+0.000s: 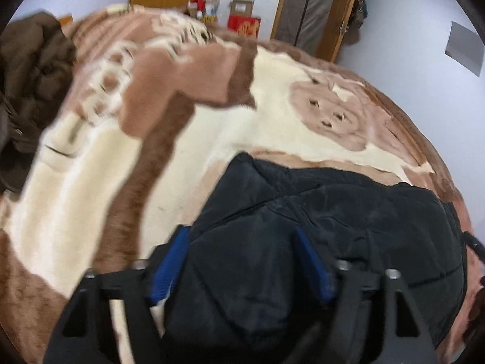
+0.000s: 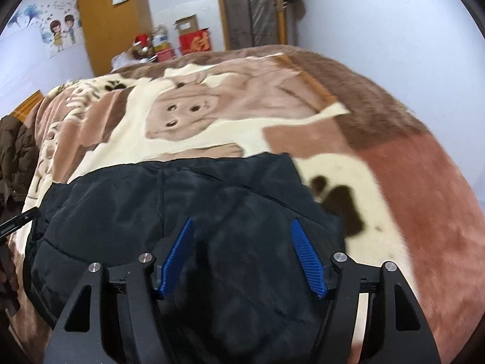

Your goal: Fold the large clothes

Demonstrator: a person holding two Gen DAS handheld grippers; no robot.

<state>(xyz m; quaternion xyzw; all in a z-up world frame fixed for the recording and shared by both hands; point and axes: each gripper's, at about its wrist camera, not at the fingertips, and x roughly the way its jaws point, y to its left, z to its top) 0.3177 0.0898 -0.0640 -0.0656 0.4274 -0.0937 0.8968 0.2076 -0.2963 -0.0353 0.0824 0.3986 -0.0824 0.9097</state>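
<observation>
A black padded jacket (image 1: 318, 230) lies folded on the bed's near side, over a brown and cream puppy-print blanket (image 1: 242, 127). My left gripper (image 1: 239, 233) is open, its blue pads apart above the jacket's left part, holding nothing. In the right wrist view the same jacket (image 2: 169, 212) fills the lower middle. My right gripper (image 2: 242, 224) is open above the jacket's right part, empty. The blanket (image 2: 272, 106) spreads beyond it.
A brown padded coat (image 1: 30, 69) lies heaped at the bed's far left, also in the right wrist view (image 2: 15, 157). Beyond the bed stand a yellow wardrobe (image 2: 112, 21), red boxes (image 2: 194, 42) and a wooden door frame (image 1: 342, 18).
</observation>
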